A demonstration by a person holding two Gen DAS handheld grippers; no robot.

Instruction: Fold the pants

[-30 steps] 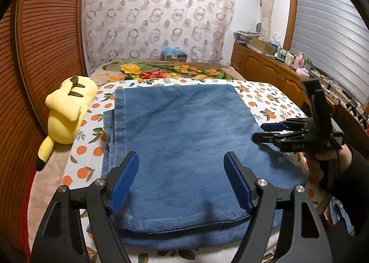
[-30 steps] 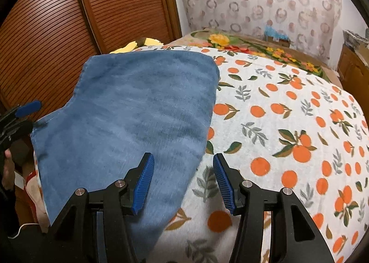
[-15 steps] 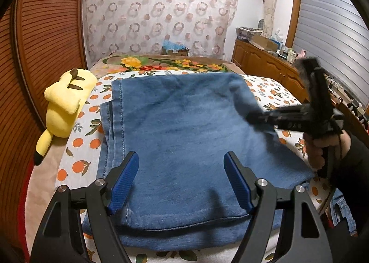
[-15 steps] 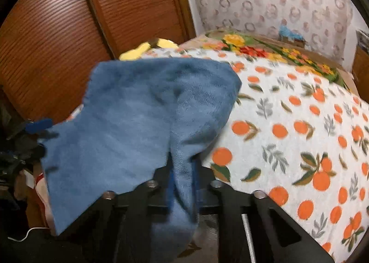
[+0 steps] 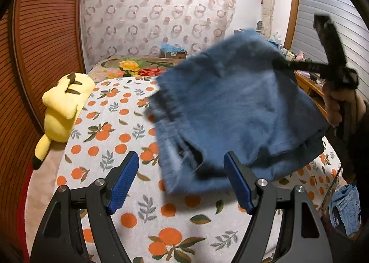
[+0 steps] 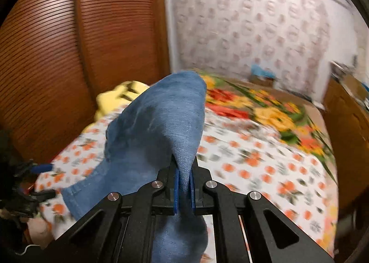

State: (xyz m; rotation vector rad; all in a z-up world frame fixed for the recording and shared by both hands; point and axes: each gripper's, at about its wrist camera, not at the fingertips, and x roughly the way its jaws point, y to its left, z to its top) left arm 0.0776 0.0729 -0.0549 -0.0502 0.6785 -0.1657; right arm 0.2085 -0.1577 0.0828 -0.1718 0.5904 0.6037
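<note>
The folded blue pants (image 5: pixel 233 110) hang in the air above the orange-print bed (image 5: pixel 110 129), blurred by motion. My right gripper (image 6: pixel 183 188) is shut on the pants (image 6: pixel 161 129), pinching the fabric between its blue pads; in the left wrist view it (image 5: pixel 280 63) holds the pants up at the upper right. My left gripper (image 5: pixel 181 181) is open and empty, low over the bed just in front of the hanging lower edge of the pants.
A yellow plush toy (image 5: pixel 64 106) lies at the bed's left edge by the wooden slatted wall (image 5: pixel 41 44). A floral blanket (image 6: pixel 265 110) lies at the head of the bed. A wooden cabinet (image 6: pixel 346 136) stands on the right. Another denim piece (image 5: pixel 346 207) lies at the lower right.
My right gripper closed on the pants' right edge and lifted them off the bed toward the right. The pants went from lying flat to hanging in the air. My left gripper stayed open.
</note>
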